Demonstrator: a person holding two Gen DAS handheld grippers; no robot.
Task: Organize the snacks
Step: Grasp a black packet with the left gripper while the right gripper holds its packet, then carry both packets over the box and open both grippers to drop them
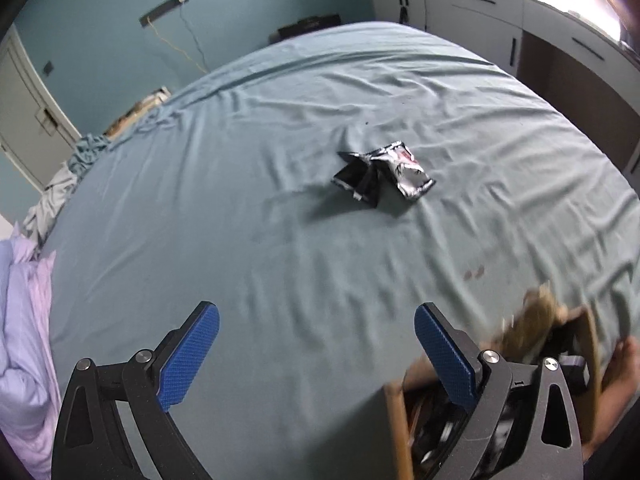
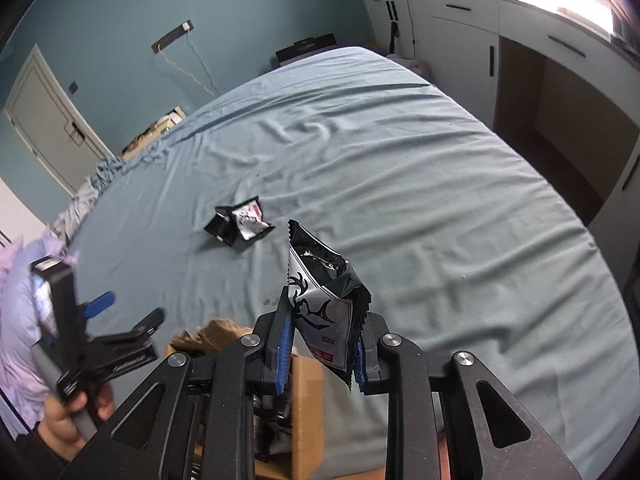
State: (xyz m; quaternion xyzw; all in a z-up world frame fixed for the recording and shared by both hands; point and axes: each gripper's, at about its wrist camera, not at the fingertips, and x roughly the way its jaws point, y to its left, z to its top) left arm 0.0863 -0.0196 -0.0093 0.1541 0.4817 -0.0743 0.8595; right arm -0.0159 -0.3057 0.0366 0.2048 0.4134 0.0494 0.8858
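**Snack packet clamped above the box at the bed's near edge**

The right gripper (image 2: 322,344) has its fingers clamped on a black-and-white snack packet (image 2: 326,300), held above a brown cardboard box (image 2: 306,404) at the near edge of the bed (image 2: 440,200). The left gripper (image 1: 316,344) hovers beside the box (image 1: 552,332), fingers wide apart with nothing between them. Farther out, mid-bed, two loose packets (image 1: 382,176) lie touching on the wrinkled sheet. White cabinets (image 2: 472,36) line the far-right wall.

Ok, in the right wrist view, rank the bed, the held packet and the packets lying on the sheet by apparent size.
1. Bed
2. Held packet, though nearness to the camera inflates it
3. Lying packets
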